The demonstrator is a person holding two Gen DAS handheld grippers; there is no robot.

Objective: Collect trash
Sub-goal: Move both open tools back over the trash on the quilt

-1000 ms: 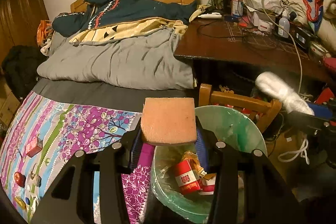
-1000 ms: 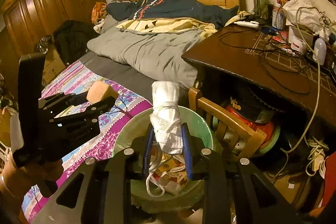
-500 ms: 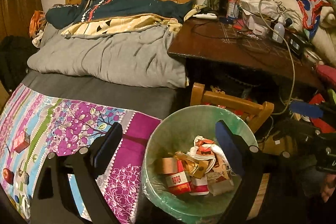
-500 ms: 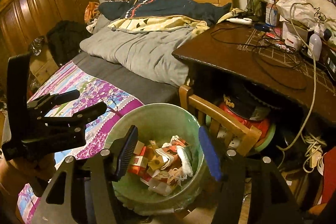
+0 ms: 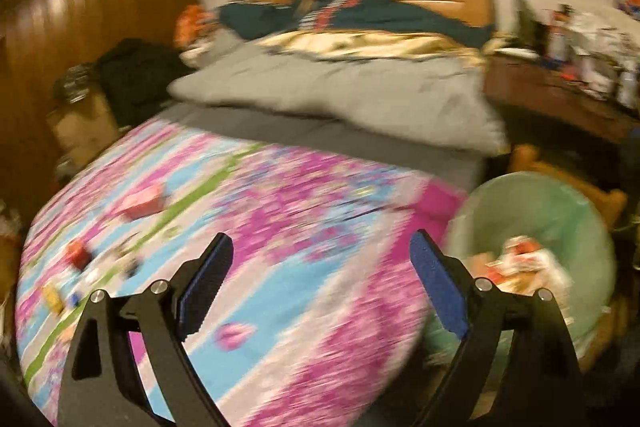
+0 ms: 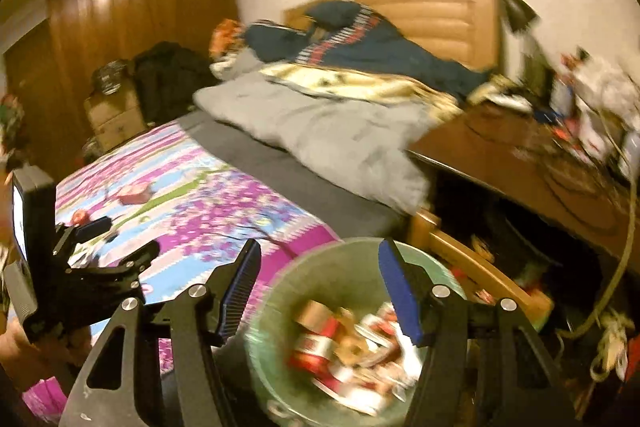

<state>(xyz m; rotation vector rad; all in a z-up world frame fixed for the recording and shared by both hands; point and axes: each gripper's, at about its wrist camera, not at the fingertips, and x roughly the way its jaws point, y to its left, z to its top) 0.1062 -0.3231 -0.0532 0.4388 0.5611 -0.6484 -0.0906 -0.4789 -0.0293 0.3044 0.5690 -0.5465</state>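
Observation:
The green-lined trash bin (image 6: 280, 291) holds red and white packets and paper, and stands beside the bed; it also shows in the left wrist view (image 5: 560, 203). My right gripper (image 6: 320, 287) is open and empty over the bin's left rim. My left gripper (image 5: 320, 287) is open and empty over the flowered bedspread (image 5: 280, 211), left of the bin; it also shows in the right wrist view (image 6: 104, 239). Small pieces of litter lie on the bedspread: a pink box (image 5: 140, 201), a red item (image 5: 78, 255), and a yellow bit (image 5: 52, 297). Both views are motion-blurred.
A grey quilt (image 5: 340, 95) and dark clothes (image 5: 352, 15) lie at the head of the bed. A cluttered brown desk (image 6: 540, 163) stands right, with a wooden chair (image 6: 472, 263) below. A wardrobe (image 6: 132, 27) and cardboard box (image 6: 112, 119) stand left.
Both grippers have opened and dropped their loads, an orange sponge and a white wad, into the bin. Both have since swung left, the left one out over the bedspread.

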